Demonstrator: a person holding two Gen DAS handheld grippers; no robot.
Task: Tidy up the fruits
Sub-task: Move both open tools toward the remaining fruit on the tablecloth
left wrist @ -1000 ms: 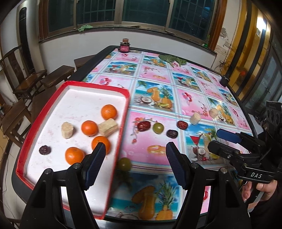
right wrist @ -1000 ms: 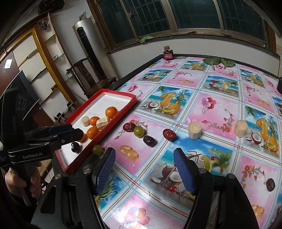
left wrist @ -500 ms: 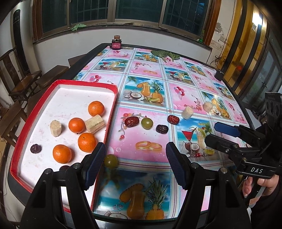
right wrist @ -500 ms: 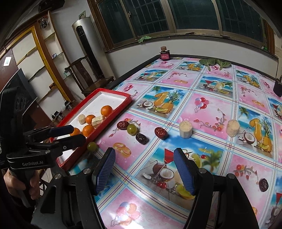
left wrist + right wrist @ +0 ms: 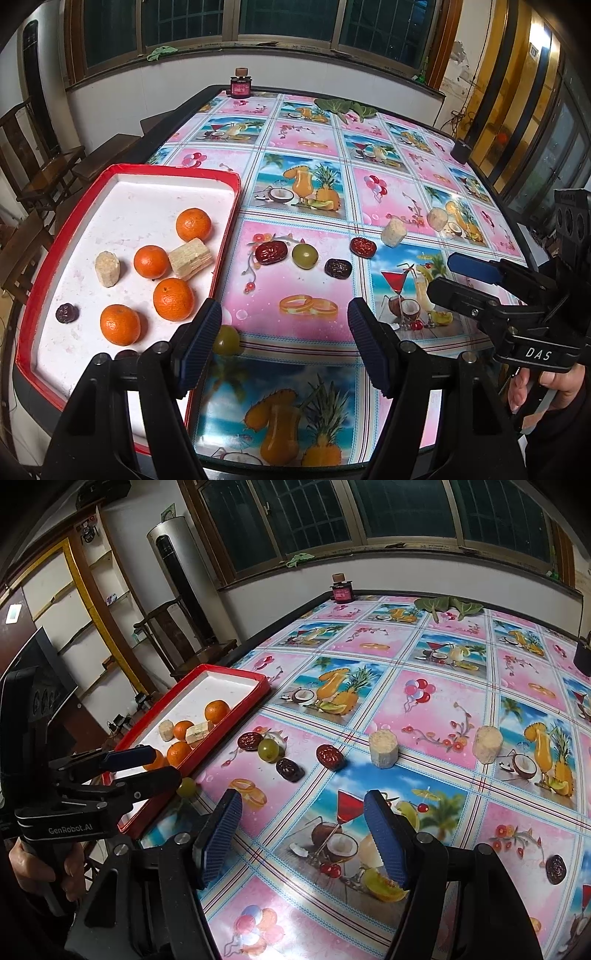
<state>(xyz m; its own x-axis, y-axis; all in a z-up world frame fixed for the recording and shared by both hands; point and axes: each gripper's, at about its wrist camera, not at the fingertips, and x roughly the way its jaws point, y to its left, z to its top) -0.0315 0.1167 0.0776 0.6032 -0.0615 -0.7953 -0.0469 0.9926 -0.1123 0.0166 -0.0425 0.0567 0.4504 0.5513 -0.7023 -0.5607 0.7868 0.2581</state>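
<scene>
Drifting right, left gripper [image 5: 284, 343] gapes near green grape [image 5: 226, 340] beside tray [image 5: 225, 236].

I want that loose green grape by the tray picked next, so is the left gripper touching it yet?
Cannot tell. In the left wrist view the left gripper is open, and one fingertip overlaps the green grape.

The left gripper [image 5: 284, 349] has shifted toward 3 o'clock, off the tray [image 5: 225, 236], its jaws now flanking open tablecloth [image 5: 295, 280].

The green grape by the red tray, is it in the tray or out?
Out. The green grape lies on the tablecloth, just outside the red tray rim.
</scene>
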